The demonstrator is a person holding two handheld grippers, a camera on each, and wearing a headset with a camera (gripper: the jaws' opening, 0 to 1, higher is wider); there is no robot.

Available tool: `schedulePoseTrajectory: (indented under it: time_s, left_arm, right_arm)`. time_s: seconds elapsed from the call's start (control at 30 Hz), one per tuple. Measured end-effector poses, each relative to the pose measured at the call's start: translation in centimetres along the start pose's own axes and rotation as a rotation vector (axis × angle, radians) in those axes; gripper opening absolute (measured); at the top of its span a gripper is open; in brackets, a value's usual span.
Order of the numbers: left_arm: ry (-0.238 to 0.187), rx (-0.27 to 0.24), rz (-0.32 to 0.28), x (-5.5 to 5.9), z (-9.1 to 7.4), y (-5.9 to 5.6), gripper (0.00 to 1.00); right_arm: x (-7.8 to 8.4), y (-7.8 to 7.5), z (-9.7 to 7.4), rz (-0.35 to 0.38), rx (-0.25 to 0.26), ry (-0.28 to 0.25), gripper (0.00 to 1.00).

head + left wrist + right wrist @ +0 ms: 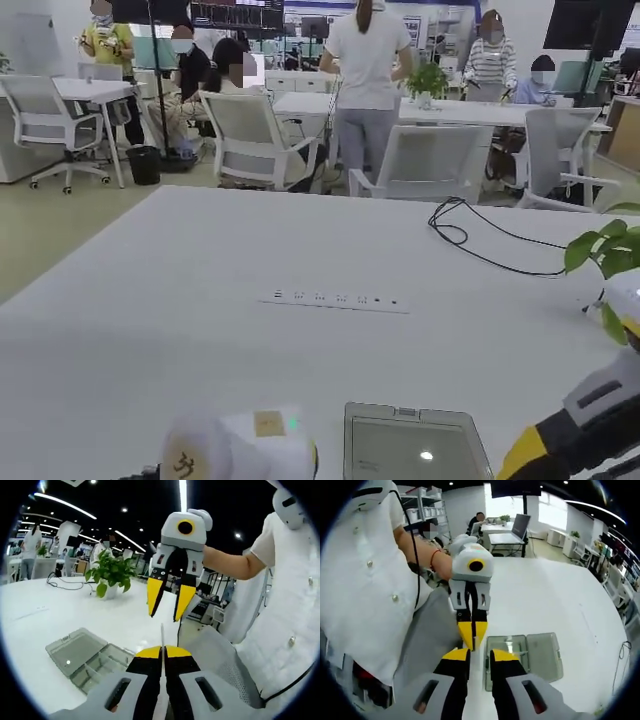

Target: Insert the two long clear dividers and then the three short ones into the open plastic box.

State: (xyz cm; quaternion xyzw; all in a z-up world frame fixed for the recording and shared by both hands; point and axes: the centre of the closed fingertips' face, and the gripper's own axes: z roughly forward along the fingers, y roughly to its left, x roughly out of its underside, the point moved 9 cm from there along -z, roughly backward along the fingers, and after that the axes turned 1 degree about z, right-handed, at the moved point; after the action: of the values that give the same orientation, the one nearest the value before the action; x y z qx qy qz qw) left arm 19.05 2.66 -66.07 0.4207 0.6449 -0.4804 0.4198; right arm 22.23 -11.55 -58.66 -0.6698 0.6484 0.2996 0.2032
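One clear divider [161, 633], visible in the left gripper view, is clamped by the left gripper [161, 651]; right gripper [164, 617] fingers apart.

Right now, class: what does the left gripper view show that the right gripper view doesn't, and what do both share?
Left gripper view: a potted plant; a clear divider held edge-on by the shut left gripper. Right gripper view: shelving and a seated person at a far desk. Both: the open plastic box on the table, and the open right gripper.
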Motion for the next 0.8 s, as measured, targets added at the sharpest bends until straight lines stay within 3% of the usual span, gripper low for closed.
schedulePoseTrajectory:
  time_s: [0.2, 0.33, 0.8]
  left_arm:
    - [0.02, 0.033, 0.073, -0.3, -0.1, -0.3, 0.0]
    - [0.007, 0.038, 0.08, -0.5, -0.1, -0.3, 0.0]
    - [0.004, 0.047, 0.106, -0.5, -0.2, -0.5, 0.0]
  right_arm:
    - [-0.2, 0.1, 0.6, -0.016, -0.071, 0.028, 0.12]
    - [-0.3, 0.3, 1.0, -0.015, -0.12, 0.035, 0.09]
    - [-0.2, 0.5, 1.6, -0.022, -0.161, 0.048, 0.03]
